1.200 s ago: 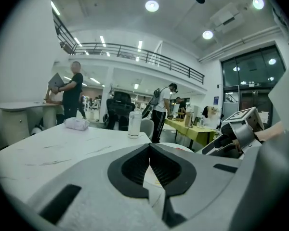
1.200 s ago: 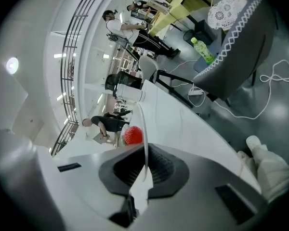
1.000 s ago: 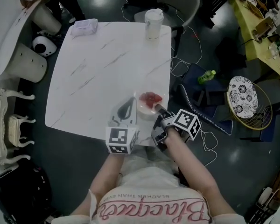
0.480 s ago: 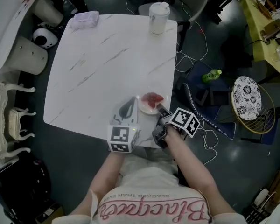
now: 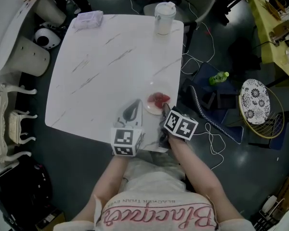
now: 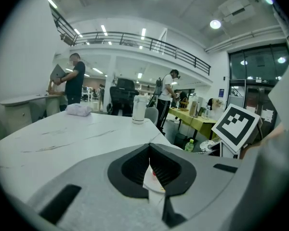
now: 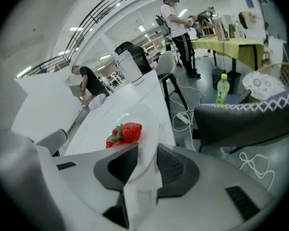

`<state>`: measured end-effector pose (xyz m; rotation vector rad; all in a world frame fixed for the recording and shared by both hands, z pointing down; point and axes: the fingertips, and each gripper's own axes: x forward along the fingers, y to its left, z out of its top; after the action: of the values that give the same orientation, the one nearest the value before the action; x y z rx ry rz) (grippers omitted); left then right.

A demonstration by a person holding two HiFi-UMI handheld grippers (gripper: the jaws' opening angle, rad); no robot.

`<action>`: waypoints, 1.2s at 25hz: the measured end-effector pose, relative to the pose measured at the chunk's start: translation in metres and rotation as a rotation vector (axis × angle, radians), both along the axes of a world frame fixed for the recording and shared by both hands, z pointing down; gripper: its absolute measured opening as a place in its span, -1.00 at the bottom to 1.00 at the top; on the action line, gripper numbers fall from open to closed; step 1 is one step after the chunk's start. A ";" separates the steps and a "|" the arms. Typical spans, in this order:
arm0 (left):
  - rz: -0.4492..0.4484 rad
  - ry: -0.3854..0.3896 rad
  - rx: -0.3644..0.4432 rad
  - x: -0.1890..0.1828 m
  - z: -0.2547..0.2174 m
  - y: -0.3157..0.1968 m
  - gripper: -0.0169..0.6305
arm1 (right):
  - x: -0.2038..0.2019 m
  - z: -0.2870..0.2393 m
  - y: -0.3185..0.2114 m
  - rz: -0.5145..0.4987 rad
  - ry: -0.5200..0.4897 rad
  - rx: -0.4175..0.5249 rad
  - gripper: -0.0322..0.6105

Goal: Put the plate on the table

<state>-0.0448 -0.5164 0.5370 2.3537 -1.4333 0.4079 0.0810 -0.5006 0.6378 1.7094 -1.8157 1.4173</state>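
A small white plate (image 5: pixel 153 108) holding red strawberries (image 5: pixel 158 99) lies on the white marble table (image 5: pixel 101 71), close to its right front edge. My right gripper (image 5: pixel 164 113) is at the plate's near rim. In the right gripper view its jaws are opening, with the plate (image 7: pixel 148 124) rim between them and a gap showing beside the pads (image 7: pixel 173 165). The strawberries (image 7: pixel 126 132) sit just beyond the jaws. My left gripper (image 5: pixel 134 105) rests over the table left of the plate, shut on nothing; the plate (image 6: pixel 152 182) shows through the slit between its jaws.
A lidded white cup (image 5: pixel 164 18) stands at the table's far right corner and a pale wrapped packet (image 5: pixel 88 19) at the far left. On the floor to the right are cables, a green bottle (image 5: pixel 217 77) and a wire basket (image 5: pixel 255 107).
The right gripper's jaws have parted around the plate's rim, and its marker cube has swung left. The plate stays on the table. The left gripper has not moved.
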 end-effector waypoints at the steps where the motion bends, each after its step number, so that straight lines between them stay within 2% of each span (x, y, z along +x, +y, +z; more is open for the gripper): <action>1: -0.004 0.001 0.000 0.000 0.000 0.001 -0.93 | 0.001 0.001 -0.001 -0.020 0.032 0.008 -0.59; 11: -0.002 -0.004 0.011 0.001 -0.006 0.010 -0.93 | -0.006 0.002 -0.001 -0.208 0.311 0.062 -0.44; 19: -0.002 0.008 0.053 -0.001 -0.023 0.017 -0.93 | 0.004 -0.013 -0.002 -0.245 0.380 0.100 -0.49; 25: 0.007 0.011 0.100 0.002 -0.044 0.024 -0.93 | 0.008 -0.062 -0.013 -0.256 0.347 0.203 -0.58; 30: 0.009 0.024 0.151 0.006 -0.066 0.032 -0.93 | 0.005 -0.106 -0.012 -0.247 0.260 0.294 -0.65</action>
<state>-0.0385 -0.4839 0.4707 2.4747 -1.4905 0.2813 0.0860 -0.5127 0.5321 1.6348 -2.0727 0.8222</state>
